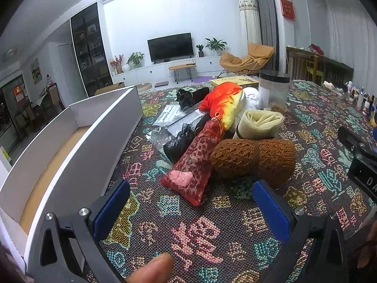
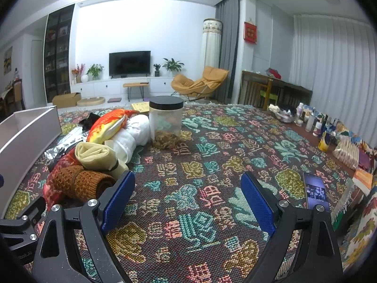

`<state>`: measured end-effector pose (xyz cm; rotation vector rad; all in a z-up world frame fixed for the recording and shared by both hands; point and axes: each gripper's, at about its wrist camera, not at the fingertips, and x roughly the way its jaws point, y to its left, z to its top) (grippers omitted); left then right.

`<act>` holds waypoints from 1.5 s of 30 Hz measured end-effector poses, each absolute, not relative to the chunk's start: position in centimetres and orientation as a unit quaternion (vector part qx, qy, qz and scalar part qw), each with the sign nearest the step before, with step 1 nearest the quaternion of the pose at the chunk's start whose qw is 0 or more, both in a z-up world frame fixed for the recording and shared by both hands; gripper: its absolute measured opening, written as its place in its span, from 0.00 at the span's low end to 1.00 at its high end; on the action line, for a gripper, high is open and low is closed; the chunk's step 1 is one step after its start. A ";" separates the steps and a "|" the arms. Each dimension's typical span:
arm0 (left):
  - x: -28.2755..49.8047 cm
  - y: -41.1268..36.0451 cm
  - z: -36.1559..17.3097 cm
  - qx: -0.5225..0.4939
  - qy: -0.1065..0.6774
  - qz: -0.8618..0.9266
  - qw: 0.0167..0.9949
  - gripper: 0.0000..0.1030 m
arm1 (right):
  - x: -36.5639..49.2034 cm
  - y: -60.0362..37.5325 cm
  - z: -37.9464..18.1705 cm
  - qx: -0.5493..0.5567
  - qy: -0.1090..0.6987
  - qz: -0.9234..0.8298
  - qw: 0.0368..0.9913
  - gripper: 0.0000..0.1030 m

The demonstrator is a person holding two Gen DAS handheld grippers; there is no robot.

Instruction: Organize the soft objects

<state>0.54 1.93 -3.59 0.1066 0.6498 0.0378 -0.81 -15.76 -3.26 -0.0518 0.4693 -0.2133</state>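
Note:
A pile of soft things lies on the patterned cloth: a brown knitted roll (image 1: 254,158) (image 2: 80,181), a red patterned pouch (image 1: 193,165), a cream rolled cloth (image 1: 259,122) (image 2: 96,155), an orange-yellow plush fish (image 1: 223,101) (image 2: 108,125), a white cloth (image 2: 132,134) and black items (image 1: 186,139). My left gripper (image 1: 190,202) is open and empty, just in front of the pouch and the brown roll. My right gripper (image 2: 188,198) is open and empty over bare cloth, to the right of the pile.
A long white open box (image 1: 77,141) (image 2: 26,127) stands left of the pile. A clear jar with a black lid (image 2: 166,122) (image 1: 273,89) stands behind it. A phone (image 2: 315,192) lies at the right. Bottles and packets (image 2: 329,129) line the far right edge.

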 end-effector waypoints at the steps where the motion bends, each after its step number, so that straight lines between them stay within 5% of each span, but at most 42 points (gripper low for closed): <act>1: 0.6 2.0 -3.7 0.053 0.320 0.019 0.946 1.00 | -0.8 -15.7 -3.3 -0.025 0.232 -0.106 0.967 0.90; 35: 9.9 5.8 -11.9 0.025 0.493 -0.047 0.869 1.00 | -0.5 -16.2 -3.7 -0.017 0.246 -0.101 0.964 0.90; 45: 13.8 7.2 -12.4 0.035 0.455 -0.087 0.885 1.00 | -0.2 -16.1 -3.9 -0.017 0.250 -0.100 0.963 0.90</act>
